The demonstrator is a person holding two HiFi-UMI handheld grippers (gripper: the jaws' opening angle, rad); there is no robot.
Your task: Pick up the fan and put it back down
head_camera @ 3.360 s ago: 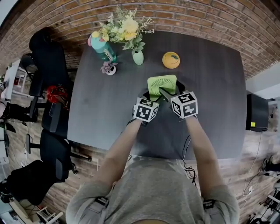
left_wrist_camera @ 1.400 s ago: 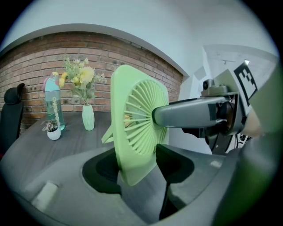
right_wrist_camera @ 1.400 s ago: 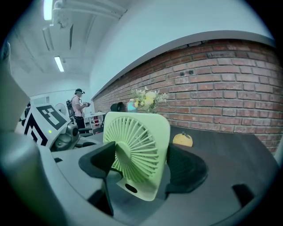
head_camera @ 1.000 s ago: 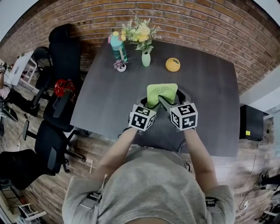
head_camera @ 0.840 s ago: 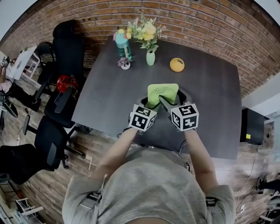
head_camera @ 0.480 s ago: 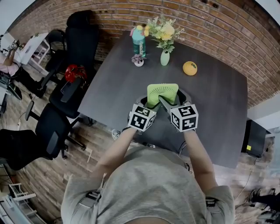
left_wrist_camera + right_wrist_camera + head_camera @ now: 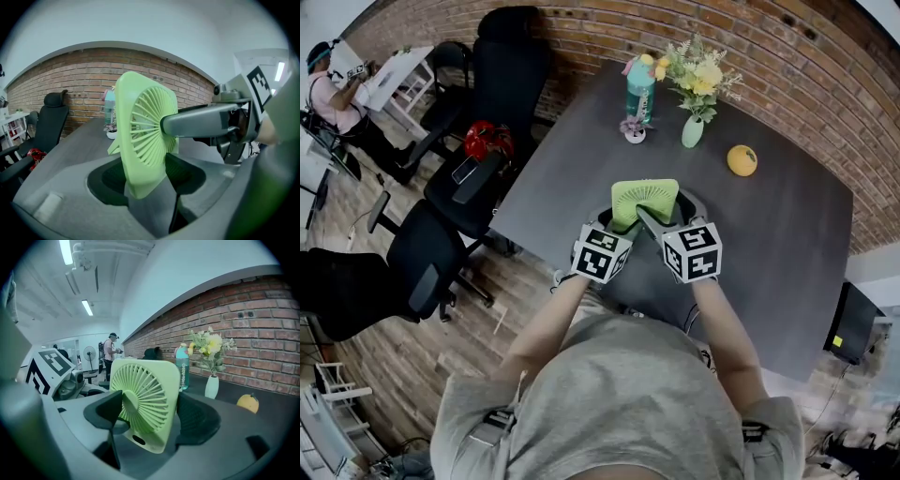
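Observation:
The light green square fan (image 7: 645,199) hangs in the air over the near left part of the dark table (image 7: 769,244), gripped from both sides. My left gripper (image 7: 623,217) comes in from the lower left. Its two pads touch the fan (image 7: 140,140), which stands slantwise between them, so the left gripper (image 7: 150,178) is shut on it. My right gripper (image 7: 670,208) is shut on the fan (image 7: 147,399), one pad on the grille hub, the other behind the back. One finger of the right gripper (image 7: 201,124) lies across the grille.
At the table's far side stand a teal bottle (image 7: 640,89), a small potted plant (image 7: 633,131), a vase of flowers (image 7: 694,131) and an orange (image 7: 742,159). Black office chairs (image 7: 431,272) stand left of the table. A person (image 7: 333,80) sits at a white desk, far left.
Both grippers have carried the fan leftward across the table toward its near left edge. The grip on it looks the same. More of the chairs and floor shows at left.

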